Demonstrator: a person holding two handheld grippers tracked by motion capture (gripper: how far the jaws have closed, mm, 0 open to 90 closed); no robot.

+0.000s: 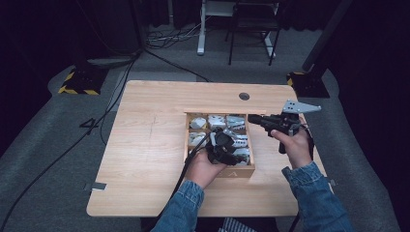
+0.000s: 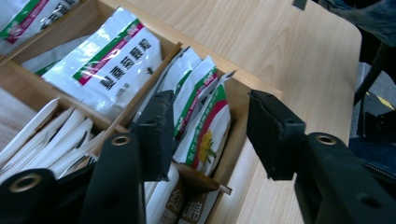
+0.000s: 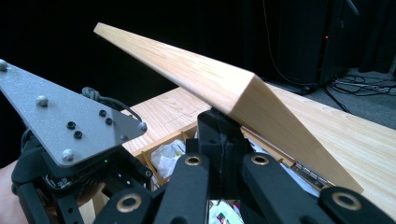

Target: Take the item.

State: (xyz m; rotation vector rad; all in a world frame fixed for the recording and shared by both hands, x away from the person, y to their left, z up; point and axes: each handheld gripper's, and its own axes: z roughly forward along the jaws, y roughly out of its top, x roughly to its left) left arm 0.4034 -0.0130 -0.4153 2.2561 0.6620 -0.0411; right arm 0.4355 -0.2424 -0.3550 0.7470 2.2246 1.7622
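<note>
The right gripper (image 3: 219, 140) grips the box's raised lid (image 3: 224, 88). The left gripper (image 2: 210, 135), unclenched, straddles upright sachets (image 2: 205, 126) in what seems the box's (image 1: 220, 171) near corner compartment.

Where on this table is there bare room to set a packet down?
The table's whole left half, left of the box, is bare, as is the far strip by the round hole. The box, packed with packets, is crowded.
</note>
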